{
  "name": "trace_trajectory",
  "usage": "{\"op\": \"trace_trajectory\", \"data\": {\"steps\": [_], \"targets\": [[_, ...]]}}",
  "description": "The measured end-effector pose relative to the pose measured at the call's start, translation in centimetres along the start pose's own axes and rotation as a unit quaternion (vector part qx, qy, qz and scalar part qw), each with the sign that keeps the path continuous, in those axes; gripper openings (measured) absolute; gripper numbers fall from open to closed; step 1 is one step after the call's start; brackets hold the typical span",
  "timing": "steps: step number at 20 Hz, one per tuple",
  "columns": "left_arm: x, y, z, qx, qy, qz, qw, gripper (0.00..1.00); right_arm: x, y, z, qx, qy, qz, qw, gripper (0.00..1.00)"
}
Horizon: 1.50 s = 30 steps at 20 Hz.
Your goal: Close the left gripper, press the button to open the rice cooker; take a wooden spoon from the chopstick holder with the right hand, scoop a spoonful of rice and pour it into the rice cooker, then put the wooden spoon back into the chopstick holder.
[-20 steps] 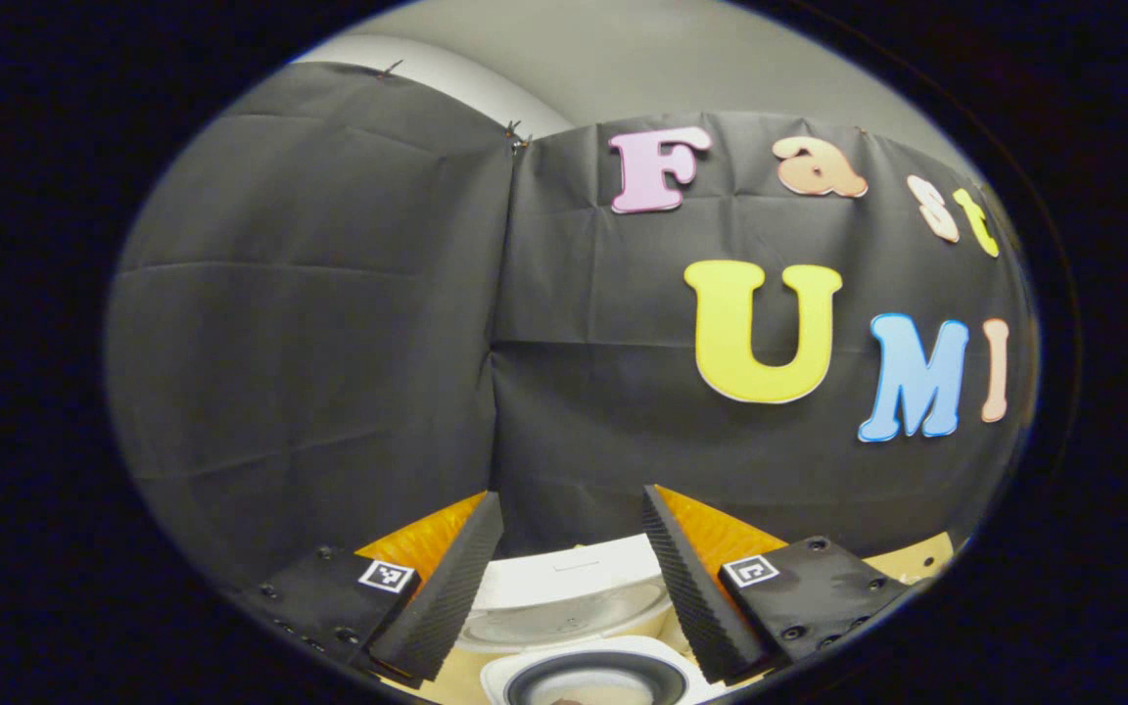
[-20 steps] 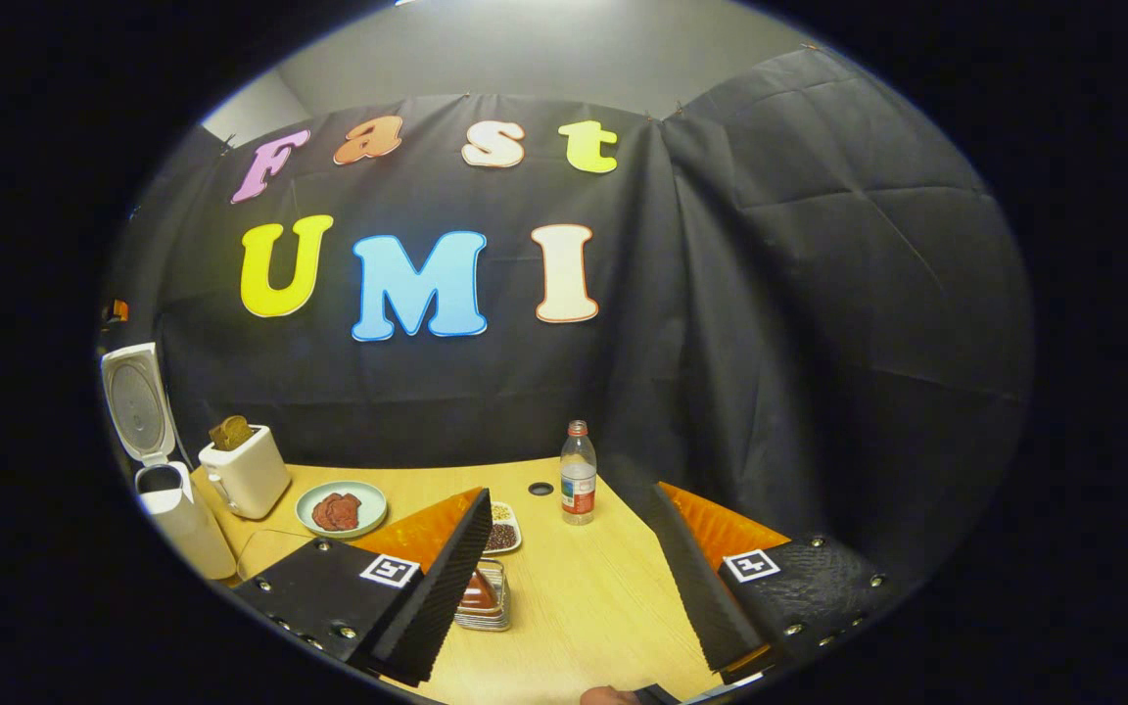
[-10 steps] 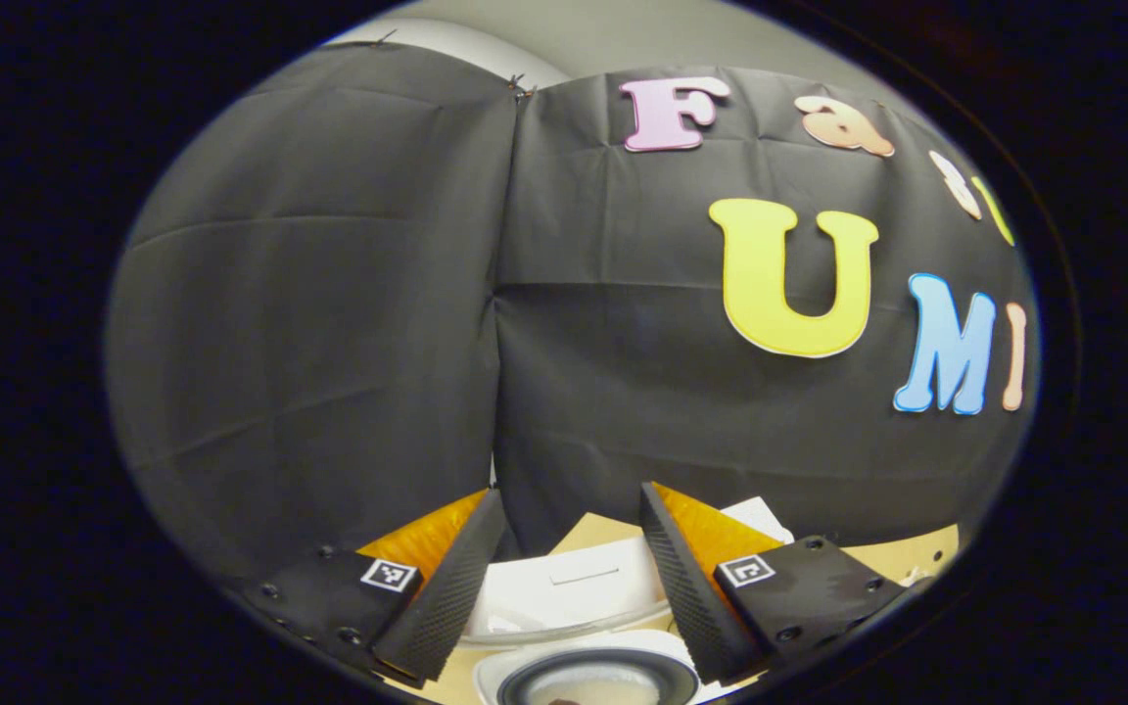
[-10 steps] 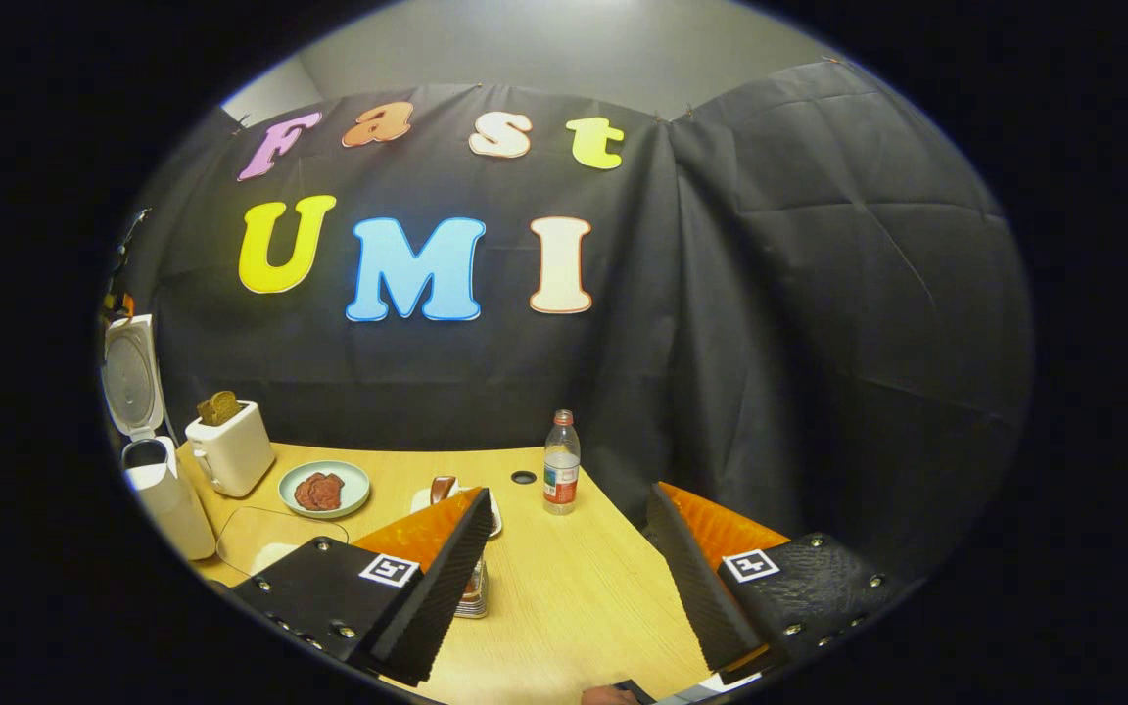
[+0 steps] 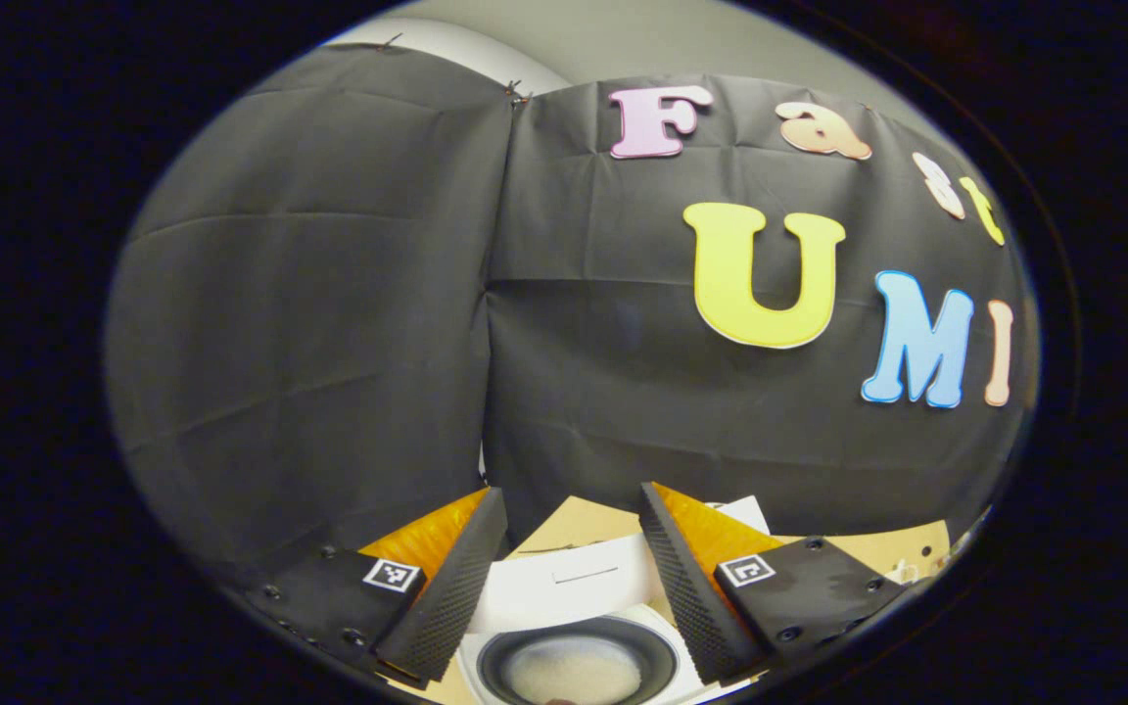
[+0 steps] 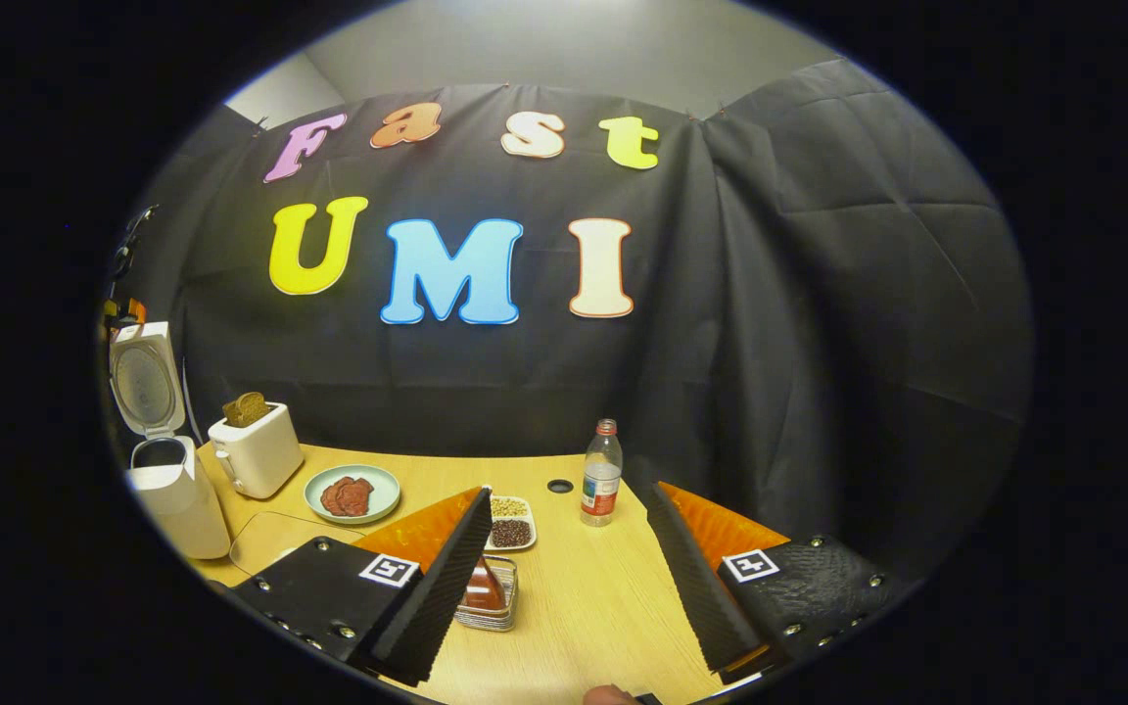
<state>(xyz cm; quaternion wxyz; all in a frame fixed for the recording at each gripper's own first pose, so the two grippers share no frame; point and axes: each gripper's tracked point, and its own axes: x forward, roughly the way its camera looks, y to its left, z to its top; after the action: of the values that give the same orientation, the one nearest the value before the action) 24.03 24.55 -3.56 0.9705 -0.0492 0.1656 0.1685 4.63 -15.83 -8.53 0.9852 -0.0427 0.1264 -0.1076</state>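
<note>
Ribbed pads spread wide: the left gripper (image 5: 569, 578) hangs open and empty, tilted down over the rice cooker (image 5: 579, 666), whose dark inner pot shows a pale layer of rice at the bottom between the fingers, lid (image 5: 574, 587) thrown back just beyond. Over on the other side, the right gripper (image 6: 564, 578) is open too, holding nothing, poised level above the wooden table (image 6: 574, 607). From there the rice cooker (image 6: 167, 470) stands far off to the left, lid upright. Just beside it sits a toaster (image 6: 253, 452) with bread poking out, then a plate (image 6: 352, 493) of reddish food, a small divided dish (image 6: 510, 524) of beans, and, farthest from the cooker, a water bottle (image 6: 601, 475). A clear container (image 6: 489, 594) peeks from behind one finger (image 6: 437, 587).
</note>
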Motion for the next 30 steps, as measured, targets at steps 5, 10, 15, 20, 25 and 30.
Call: {"op": "trace_trajectory", "data": {"steps": [5,10,15,20,25,30], "targets": [[-4.1,-1.8,-3.3,-0.002,0.001,-0.015,1.0,0.92,1.3,1.7,0.3,-0.006,0.0,0.029,1.0,0.97],[-7.3,-3.3,-7.5,-0.011,0.016,-0.032,0.999,0.92,2.2,2.9,1.0,-0.011,-0.006,0.047,0.999,0.97],[-9.4,-4.4,-11.9,-0.012,0.031,-0.042,0.999,0.92,2.4,3.8,1.1,-0.02,-0.008,0.063,0.998,0.97],[-10.7,-5.3,-17.1,-0.011,0.062,-0.043,0.997,0.95,2.4,3.9,1.0,-0.023,-0.007,0.068,0.997,0.97],[-11.0,-5.8,-20.9,0.012,0.084,-0.036,0.996,0.99,2.3,4.0,0.5,-0.023,-0.003,0.072,0.997,0.97],[-11.0,-5.2,-23.9,0.03,0.102,-0.033,0.994,0.95,2.1,4.3,0.4,-0.034,-0.002,0.077,0.996,0.97]]}}
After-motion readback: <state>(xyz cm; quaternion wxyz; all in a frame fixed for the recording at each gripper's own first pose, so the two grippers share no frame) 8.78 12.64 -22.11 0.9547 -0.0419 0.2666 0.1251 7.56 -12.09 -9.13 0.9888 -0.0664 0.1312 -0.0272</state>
